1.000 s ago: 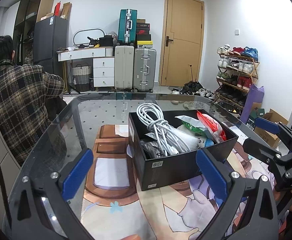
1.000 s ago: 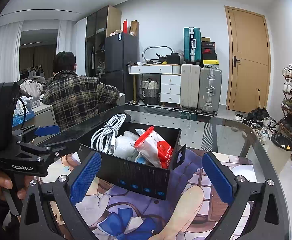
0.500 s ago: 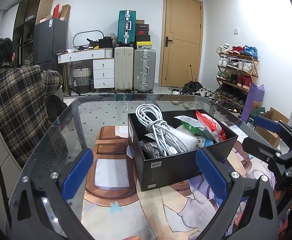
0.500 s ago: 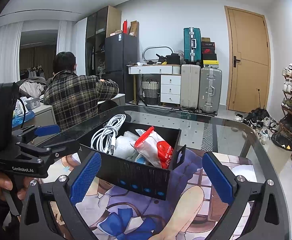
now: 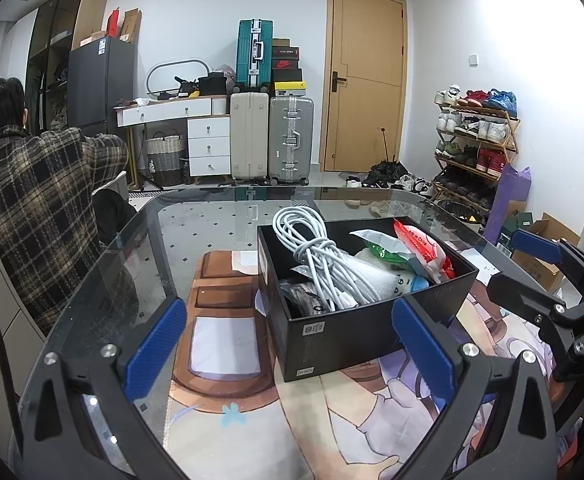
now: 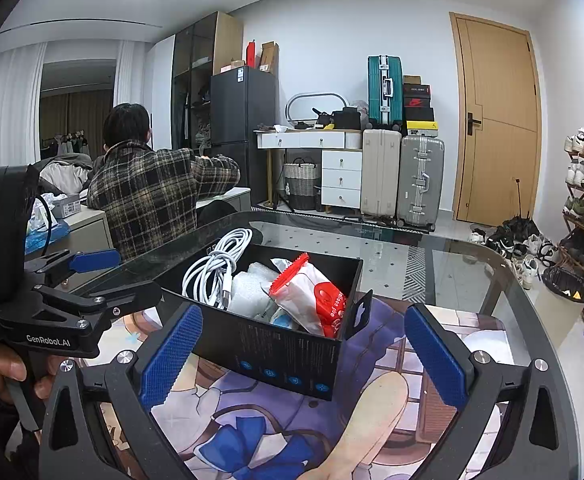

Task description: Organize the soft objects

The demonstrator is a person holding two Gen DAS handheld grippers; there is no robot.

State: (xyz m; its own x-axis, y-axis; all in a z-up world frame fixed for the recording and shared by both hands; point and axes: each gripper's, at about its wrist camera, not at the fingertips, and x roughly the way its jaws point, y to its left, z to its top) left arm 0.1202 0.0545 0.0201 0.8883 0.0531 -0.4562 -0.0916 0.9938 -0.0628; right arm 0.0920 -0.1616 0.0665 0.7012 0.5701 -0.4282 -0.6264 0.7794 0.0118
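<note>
A black box (image 5: 332, 336) (image 6: 275, 354) stands on a printed mat on the glass table. It holds a white cable bundle (image 5: 320, 260) (image 6: 211, 268), a red and white snack pack (image 5: 424, 246) (image 6: 312, 292), a green and white pack (image 5: 384, 248), bubble wrap (image 6: 247, 290) and a dark item (image 5: 304, 300). My left gripper (image 5: 287, 348) is open and empty, held before the box's near side. My right gripper (image 6: 304, 356) is open and empty on the box's other side. Each gripper shows in the other's view: the right one (image 5: 532, 268), the left one (image 6: 103, 276).
The glass table's edge (image 5: 103, 268) curves round the mat (image 5: 227, 344). A person in a plaid shirt (image 5: 35, 208) sits at the left beyond the table. Suitcases (image 5: 271, 136), a desk, a door and a shoe rack (image 5: 476, 144) stand behind.
Both grippers stay where they were, open. The seated person has shifted his arm a little.
</note>
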